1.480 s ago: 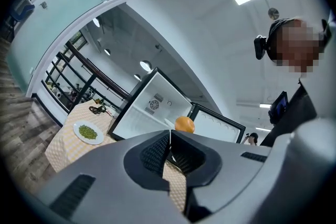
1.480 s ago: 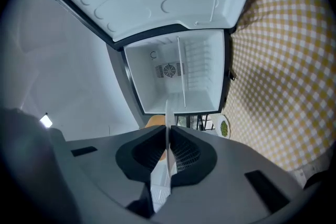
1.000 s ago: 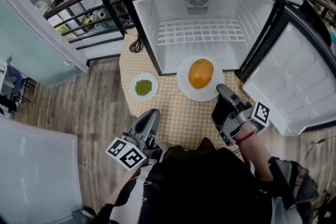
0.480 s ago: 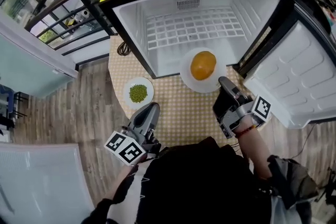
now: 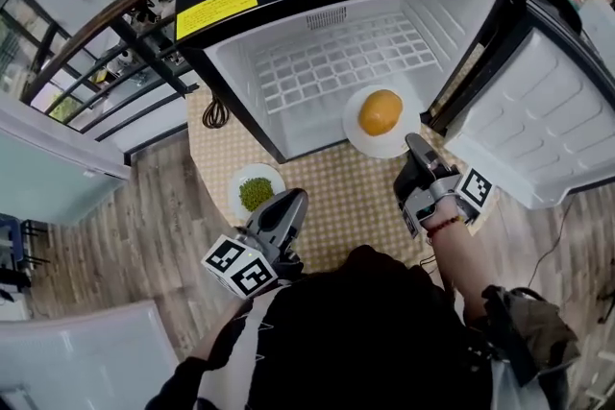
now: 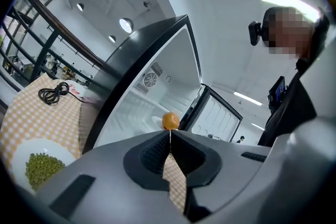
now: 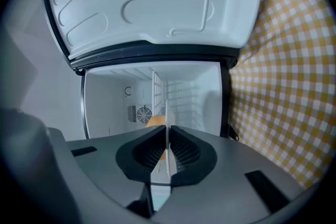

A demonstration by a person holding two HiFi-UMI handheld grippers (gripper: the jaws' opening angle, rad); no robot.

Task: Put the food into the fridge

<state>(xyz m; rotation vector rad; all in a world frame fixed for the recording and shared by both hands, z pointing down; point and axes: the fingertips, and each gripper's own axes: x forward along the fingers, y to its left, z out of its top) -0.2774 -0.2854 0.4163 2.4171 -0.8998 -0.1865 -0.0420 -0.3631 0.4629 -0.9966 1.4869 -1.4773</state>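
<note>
A white plate [image 5: 370,138] bearing a round orange food [image 5: 381,111] hangs at the mouth of the open black fridge [image 5: 327,62]. My right gripper [image 5: 414,145] is shut on the plate's near rim. In the right gripper view the rim [image 7: 167,113] shows as a thin white edge pinched between the jaws, with the orange food [image 7: 154,120] behind it. A second plate of green beans [image 5: 256,191] sits on the checked table [image 5: 346,197]. Just beside it my left gripper [image 5: 291,200] is shut and holds nothing; in the left gripper view its jaws meet at the left gripper [image 6: 170,136] tip.
The fridge door [image 5: 548,130] stands swung open to the right. Inside the fridge is a white wire shelf [image 5: 336,53] and a fan grille at the back. A coiled black cable [image 5: 216,113] lies on the table left of the fridge. Wooden floor surrounds the small table.
My right gripper has carried the plate with the orange food forward, from the table in front of the fridge to its opening. The left gripper has stayed near the table's front.
</note>
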